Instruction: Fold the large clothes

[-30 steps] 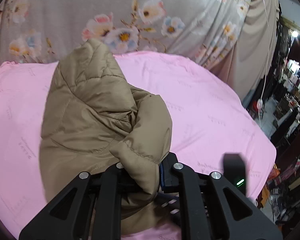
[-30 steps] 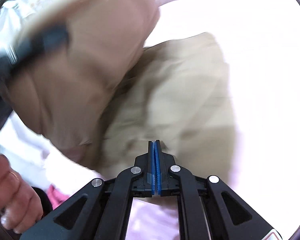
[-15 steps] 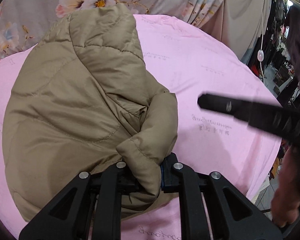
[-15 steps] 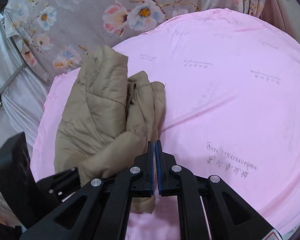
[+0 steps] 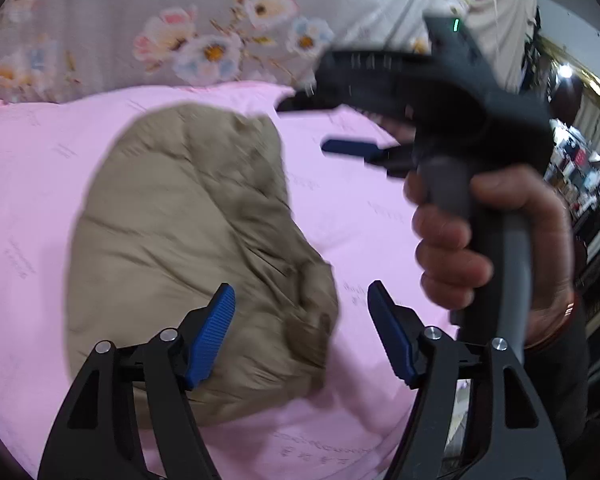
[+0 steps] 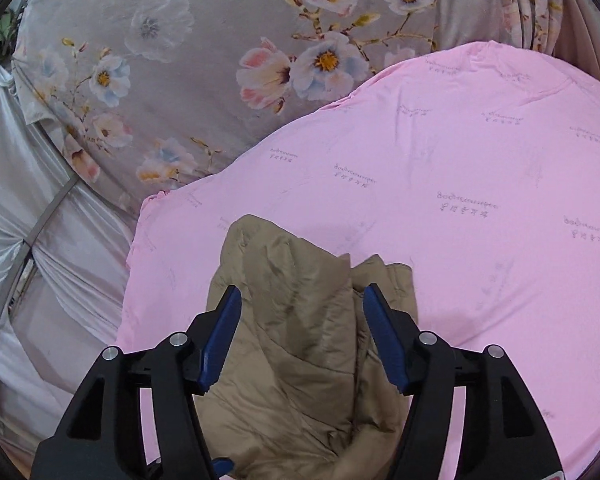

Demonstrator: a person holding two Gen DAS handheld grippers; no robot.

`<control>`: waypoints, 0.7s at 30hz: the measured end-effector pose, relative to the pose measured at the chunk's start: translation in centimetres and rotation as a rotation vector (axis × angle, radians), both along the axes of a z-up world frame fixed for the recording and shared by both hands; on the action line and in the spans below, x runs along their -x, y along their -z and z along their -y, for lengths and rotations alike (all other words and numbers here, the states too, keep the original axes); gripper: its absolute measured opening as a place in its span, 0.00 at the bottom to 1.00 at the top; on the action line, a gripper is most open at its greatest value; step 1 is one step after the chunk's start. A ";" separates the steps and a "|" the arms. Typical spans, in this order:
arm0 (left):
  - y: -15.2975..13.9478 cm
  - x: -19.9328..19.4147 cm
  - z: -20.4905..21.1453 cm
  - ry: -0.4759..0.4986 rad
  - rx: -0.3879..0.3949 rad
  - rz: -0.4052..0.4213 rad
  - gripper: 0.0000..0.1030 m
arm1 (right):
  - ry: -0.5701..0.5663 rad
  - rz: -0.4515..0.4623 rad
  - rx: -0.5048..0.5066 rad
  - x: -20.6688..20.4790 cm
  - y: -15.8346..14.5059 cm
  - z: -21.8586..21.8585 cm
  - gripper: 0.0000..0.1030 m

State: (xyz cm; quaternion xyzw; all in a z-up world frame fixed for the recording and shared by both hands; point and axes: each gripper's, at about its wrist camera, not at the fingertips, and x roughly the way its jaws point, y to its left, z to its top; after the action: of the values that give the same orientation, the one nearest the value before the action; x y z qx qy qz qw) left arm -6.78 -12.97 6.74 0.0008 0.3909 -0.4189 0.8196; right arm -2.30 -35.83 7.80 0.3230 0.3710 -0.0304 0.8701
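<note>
A tan quilted puffer jacket (image 5: 188, 256) lies bundled on a pink sheet (image 5: 32, 168) printed with faint script, near the sheet's left edge in the right wrist view and in front of a grey floral curtain (image 6: 220, 60). The left gripper (image 5: 300, 334) hangs above the jacket with its blue-padded fingers (image 5: 212, 334) spread wide and holding nothing. The right gripper (image 6: 298, 334), held in the person's right hand (image 5: 496, 248), is likewise spread wide and empty over the bundle.
</note>
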 end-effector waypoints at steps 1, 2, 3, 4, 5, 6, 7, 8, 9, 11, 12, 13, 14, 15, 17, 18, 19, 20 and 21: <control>-0.7 -0.9 -0.9 -0.034 -0.002 0.015 0.65 | 0.005 -0.017 -0.016 -0.6 0.4 0.0 0.61; -1.4 -2.0 -1.8 -0.073 -0.004 0.029 0.65 | 0.012 -0.035 -0.031 -1.4 0.7 0.0 0.61; -2.1 -3.6 -2.9 -0.129 -0.007 0.042 0.65 | 0.020 -0.050 -0.044 -1.8 1.2 0.0 0.61; -2.5 -5.0 -3.7 -0.172 -0.009 0.048 0.65 | 0.032 -0.070 -0.063 -2.4 1.7 0.2 0.61; -3.1 -6.9 -4.6 -0.226 -0.017 0.056 0.65 | 0.039 -0.085 -0.088 -2.9 2.2 0.3 0.61; -3.3 -8.3 -5.2 -0.259 -0.023 0.062 0.65 | 0.046 -0.099 -0.108 -3.3 2.7 0.5 0.62; -3.6 -9.8 -5.6 -0.293 -0.028 0.065 0.65 | 0.055 -0.112 -0.125 -3.8 3.2 0.6 0.62; -3.9 -11.0 -6.1 -0.321 -0.032 0.065 0.65 | 0.057 -0.123 -0.133 -4.3 3.5 0.6 0.62; -4.0 -12.8 -6.2 -0.346 -0.036 0.058 0.65 | 0.058 -0.135 -0.141 -4.7 3.8 0.5 0.60; -3.9 -15.7 -6.1 -0.380 -0.045 0.029 0.65 | 0.065 -0.145 -0.170 -5.4 4.4 0.6 0.41; -3.6 -17.2 -5.8 -0.382 -0.051 0.009 0.65 | 0.072 -0.144 -0.190 -5.6 4.6 0.8 0.23; -3.3 -18.2 -5.2 -0.377 -0.054 -0.007 0.65 | 0.083 -0.131 -0.224 -5.6 4.7 1.0 0.15; -2.8 -19.6 -4.5 -0.378 -0.070 -0.030 0.65 | 0.097 -0.118 -0.239 -5.5 4.6 1.2 0.13; -2.3 -20.2 -3.8 -0.373 -0.083 -0.043 0.64 | 0.115 -0.096 -0.225 -5.0 4.3 1.2 0.10; -1.5 -21.3 -1.8 -0.363 -0.097 -0.064 0.63 | 0.152 -0.075 -0.153 -3.7 3.7 1.1 0.08; -0.9 -21.7 -0.3 -0.354 -0.124 -0.072 0.62 | 0.170 -0.073 -0.108 -3.0 3.8 0.9 0.07; -0.5 -21.8 0.5 -0.341 -0.134 -0.078 0.62 | 0.191 -0.082 -0.050 -2.2 4.2 0.8 0.07; 0.2 -21.9 1.9 -0.322 -0.160 -0.084 0.61 | 0.204 -0.094 -0.018 -1.7 4.7 0.7 0.07; 0.8 -21.9 2.9 -0.307 -0.178 -0.091 0.59 | 0.212 -0.109 0.011 -1.3 5.5 0.7 0.07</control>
State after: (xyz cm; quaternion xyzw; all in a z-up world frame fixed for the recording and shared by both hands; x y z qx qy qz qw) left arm 15.14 -15.82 5.89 -0.0054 0.4587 -0.2520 0.8521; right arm -0.97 -36.49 2.33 0.3535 0.3811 -0.1420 0.8424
